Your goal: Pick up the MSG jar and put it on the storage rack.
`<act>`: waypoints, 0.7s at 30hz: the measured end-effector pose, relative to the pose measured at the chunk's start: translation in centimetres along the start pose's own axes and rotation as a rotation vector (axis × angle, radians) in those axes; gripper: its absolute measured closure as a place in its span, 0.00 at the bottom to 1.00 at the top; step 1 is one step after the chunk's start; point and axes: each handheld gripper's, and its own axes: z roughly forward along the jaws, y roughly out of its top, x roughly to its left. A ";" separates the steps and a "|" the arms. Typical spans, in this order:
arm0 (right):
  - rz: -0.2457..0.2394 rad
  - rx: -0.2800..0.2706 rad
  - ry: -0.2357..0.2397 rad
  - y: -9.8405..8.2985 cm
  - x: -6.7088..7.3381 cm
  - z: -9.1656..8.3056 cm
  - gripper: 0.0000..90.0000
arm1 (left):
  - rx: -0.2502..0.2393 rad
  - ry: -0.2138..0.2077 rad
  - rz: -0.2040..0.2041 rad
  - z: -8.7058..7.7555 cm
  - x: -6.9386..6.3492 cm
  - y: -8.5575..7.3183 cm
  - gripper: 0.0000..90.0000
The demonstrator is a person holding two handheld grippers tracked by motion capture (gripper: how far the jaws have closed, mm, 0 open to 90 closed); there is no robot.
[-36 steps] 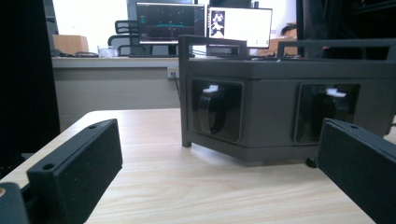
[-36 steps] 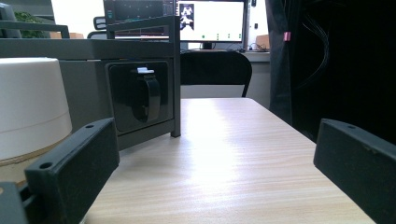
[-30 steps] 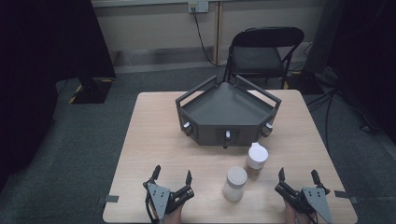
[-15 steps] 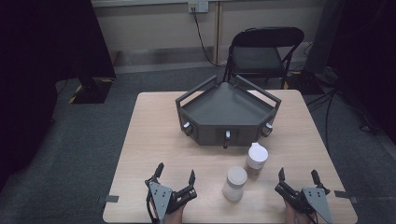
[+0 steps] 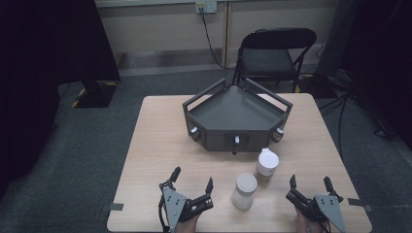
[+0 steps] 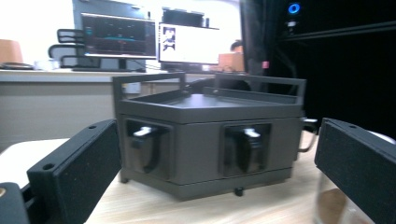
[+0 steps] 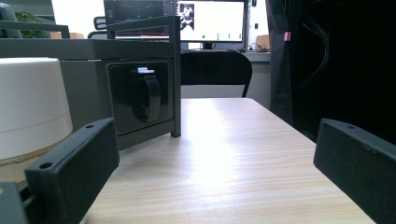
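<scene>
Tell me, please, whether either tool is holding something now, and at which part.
Nothing is held. The left tool and the right tool both stand open above the light wooden table, apart from the two white-lidded jars.

The high view is dim and dark-cornered, the table (image 5: 160, 145) evenly lit, while bright monitors (image 6: 189, 44) blow out behind soft, slightly blurred foregrounds and glare streaks the tabletop (image 7: 224, 154).

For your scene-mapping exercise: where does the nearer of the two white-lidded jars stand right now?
In the high view, the nearer jar stands on the table between the two grippers, closer to the left gripper, just in front-left of the other jar.
</scene>
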 end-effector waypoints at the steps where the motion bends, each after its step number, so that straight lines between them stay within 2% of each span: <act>1: 0.000 0.000 0.000 0.0 0.0 0.0 0.00 | -0.001 -0.010 -0.002 0.1 -0.1 0.1 0.00; 8: 0.001 0.000 0.000 0.0 0.0 0.0 0.00 | 0.002 -0.082 -0.026 0.9 -0.5 0.5 0.00; 15: 0.000 0.000 0.001 0.0 0.0 0.0 0.00 | 0.010 -0.155 -0.019 1.8 -1.2 0.7 0.00; 17: 0.000 0.000 0.001 0.0 0.0 0.0 0.00 | 0.019 -0.184 -0.035 2.1 -1.2 0.6 0.00; 21: 0.000 0.000 0.002 0.0 0.0 0.0 0.00 | 0.047 -0.217 -0.037 2.8 -1.8 0.4 0.00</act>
